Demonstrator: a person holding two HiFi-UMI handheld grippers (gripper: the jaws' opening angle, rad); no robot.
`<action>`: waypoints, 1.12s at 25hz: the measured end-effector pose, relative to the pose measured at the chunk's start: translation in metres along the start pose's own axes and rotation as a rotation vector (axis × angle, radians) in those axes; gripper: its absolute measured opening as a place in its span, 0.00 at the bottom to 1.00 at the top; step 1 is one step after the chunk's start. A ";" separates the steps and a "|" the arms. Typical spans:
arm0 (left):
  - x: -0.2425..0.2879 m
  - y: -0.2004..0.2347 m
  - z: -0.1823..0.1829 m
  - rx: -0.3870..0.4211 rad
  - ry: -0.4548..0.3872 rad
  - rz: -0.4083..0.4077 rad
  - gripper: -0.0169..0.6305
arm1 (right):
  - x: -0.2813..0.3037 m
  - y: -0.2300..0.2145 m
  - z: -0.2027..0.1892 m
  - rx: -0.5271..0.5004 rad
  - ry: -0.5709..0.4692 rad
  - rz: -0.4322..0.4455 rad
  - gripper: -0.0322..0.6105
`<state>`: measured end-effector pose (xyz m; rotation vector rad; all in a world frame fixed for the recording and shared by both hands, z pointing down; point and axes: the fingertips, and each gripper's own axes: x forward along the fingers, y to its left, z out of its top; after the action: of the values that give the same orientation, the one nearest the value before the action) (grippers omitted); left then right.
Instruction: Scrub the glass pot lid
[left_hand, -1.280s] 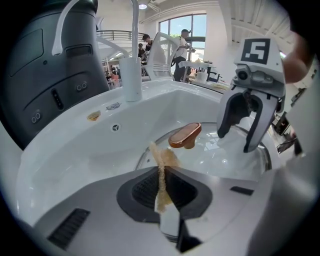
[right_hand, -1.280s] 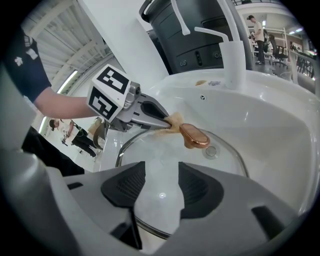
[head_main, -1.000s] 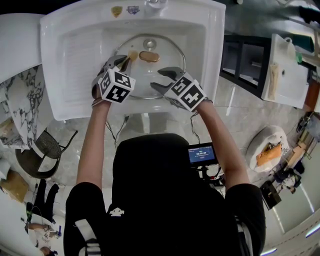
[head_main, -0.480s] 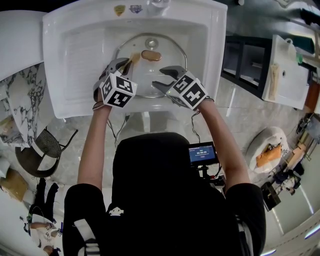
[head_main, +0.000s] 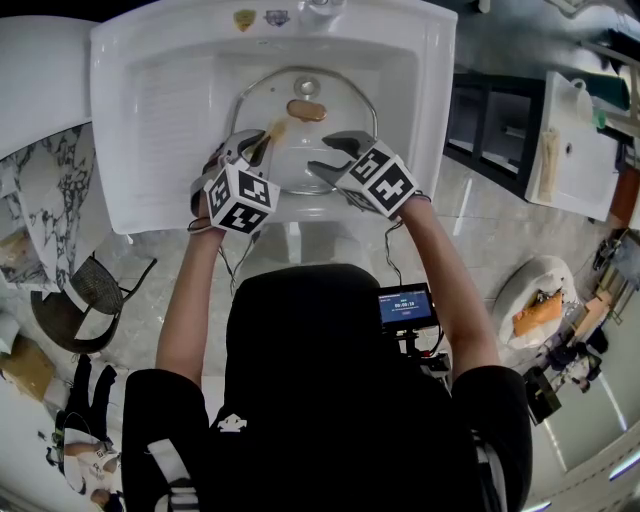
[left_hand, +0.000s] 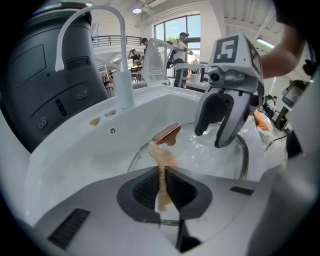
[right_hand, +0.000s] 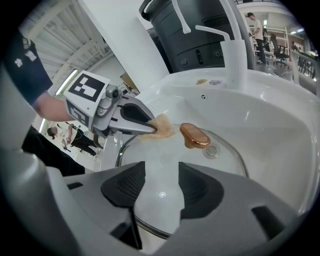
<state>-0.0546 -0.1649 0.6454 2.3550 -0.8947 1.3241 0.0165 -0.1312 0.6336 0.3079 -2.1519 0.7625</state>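
The glass pot lid (head_main: 318, 160) lies dome-up in the white sink (head_main: 150, 130), its copper knob (head_main: 306, 109) towards the tap. Our left gripper (head_main: 255, 145) has its jaws closed tight on a thin tan scrub pad (left_hand: 162, 160). The pad's free end lies on the glass just beside the knob, on the left half of the dome. Our right gripper (head_main: 330, 158) has its jaws well apart and grips nothing. Its tips hang over the near right part of the lid, and we cannot tell whether they touch the glass.

The step in hand, as we judge it, is rubbing the pad across the dome. To do it well we press the pad flat instead of dragging only its edge, and we work in short overlapping strokes from the knob out to the metal rim. A domed lid on wet porcelain will likely slide or rock. So we set the right jaws down on the rim opposite the stroke to brace it. We push lightly there, since glass pads can slip. Around the knob's foot we need small circles.
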 end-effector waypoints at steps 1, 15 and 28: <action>-0.002 -0.003 0.000 0.002 0.000 -0.004 0.06 | 0.000 0.000 0.000 0.000 0.000 0.001 0.35; -0.025 -0.034 -0.007 0.030 -0.003 -0.040 0.06 | -0.001 0.000 0.000 0.001 -0.002 0.001 0.35; -0.029 -0.045 -0.010 0.048 0.034 -0.071 0.06 | 0.000 0.000 0.000 0.003 -0.007 0.001 0.35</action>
<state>-0.0434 -0.1139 0.6280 2.3693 -0.7706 1.3680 0.0164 -0.1311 0.6340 0.3117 -2.1573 0.7668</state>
